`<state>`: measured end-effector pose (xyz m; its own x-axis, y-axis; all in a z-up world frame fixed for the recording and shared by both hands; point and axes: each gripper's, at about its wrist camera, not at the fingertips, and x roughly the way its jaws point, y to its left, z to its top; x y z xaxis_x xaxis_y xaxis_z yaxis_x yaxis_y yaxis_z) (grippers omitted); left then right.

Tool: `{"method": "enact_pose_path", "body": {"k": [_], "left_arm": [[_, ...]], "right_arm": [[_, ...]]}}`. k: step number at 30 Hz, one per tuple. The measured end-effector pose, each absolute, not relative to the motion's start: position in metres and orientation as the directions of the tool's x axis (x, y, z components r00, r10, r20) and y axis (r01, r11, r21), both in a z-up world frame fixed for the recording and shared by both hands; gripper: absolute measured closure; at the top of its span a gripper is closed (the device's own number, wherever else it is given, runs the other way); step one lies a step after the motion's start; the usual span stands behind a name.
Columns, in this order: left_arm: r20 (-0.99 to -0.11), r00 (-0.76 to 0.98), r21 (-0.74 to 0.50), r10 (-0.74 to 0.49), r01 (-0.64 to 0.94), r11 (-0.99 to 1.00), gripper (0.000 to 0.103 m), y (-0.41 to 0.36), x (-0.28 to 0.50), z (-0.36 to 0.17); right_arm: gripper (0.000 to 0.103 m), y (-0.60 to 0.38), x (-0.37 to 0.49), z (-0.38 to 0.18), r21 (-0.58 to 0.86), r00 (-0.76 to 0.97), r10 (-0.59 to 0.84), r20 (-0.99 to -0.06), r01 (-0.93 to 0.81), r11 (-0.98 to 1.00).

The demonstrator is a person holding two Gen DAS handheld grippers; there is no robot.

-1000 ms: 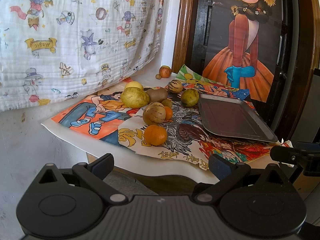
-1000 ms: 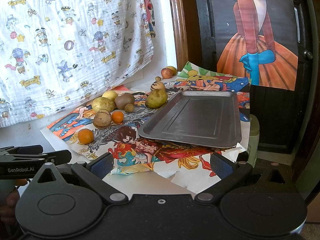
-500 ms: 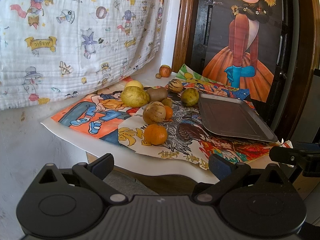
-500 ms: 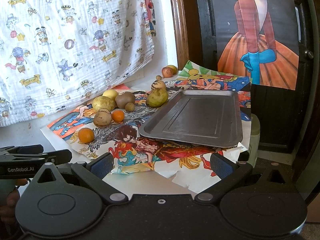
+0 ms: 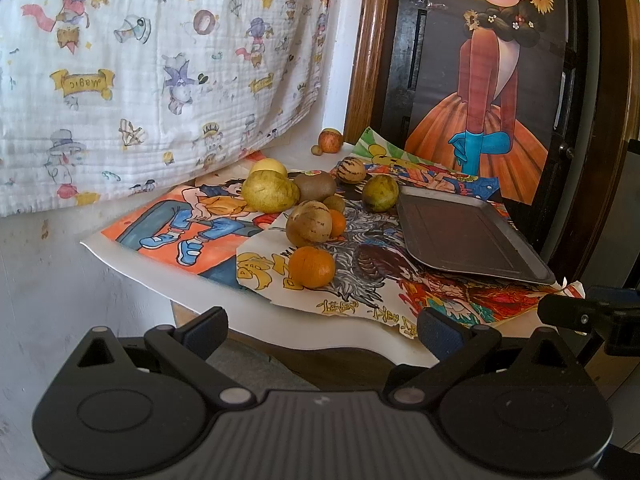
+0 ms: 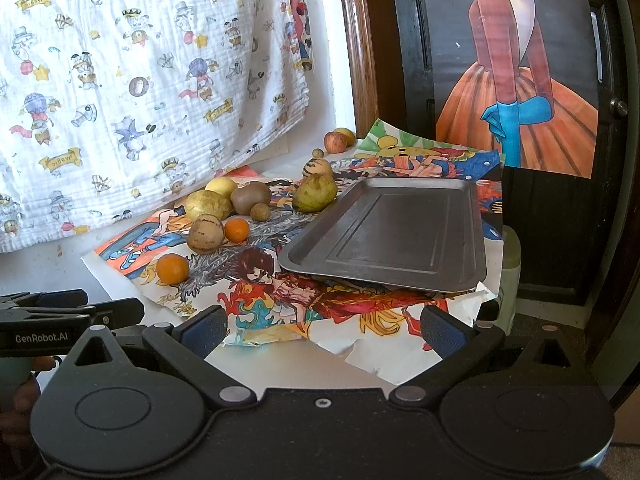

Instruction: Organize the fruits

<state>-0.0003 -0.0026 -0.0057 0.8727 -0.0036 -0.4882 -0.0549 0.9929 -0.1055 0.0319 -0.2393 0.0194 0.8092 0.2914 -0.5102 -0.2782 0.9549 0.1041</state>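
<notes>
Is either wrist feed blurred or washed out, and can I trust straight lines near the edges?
Left wrist: sharp, even daylight, fruit like the near orange crisp; edges bow from the fisheye, corners vignette dark. Right wrist: equally sharp, a soft sheen but no blinding glare on the tray; the door frame curves, so distrust edge lines.

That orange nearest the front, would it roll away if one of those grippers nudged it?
Probably. The orange looks round and sits free on loose paper, touching no other fruit, so a nudge would likely send it rolling. Its skin looks firm, so the open left gripper could likely hold it without damage. It seems light.
</notes>
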Motion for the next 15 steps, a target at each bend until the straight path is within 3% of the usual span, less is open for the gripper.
{"method": "enact_pose_path", "body": {"k": [15], "left_arm": [[-0.479, 0.878, -0.137, 0.019, -0.096, 0.986, 0.000, 0.006, 0.005, -0.004]], "right_arm": [[0.000, -0.239, 0.051, 0.030, 0.122, 0.802, 0.345, -0.489, -0.328, 0.937]]}}
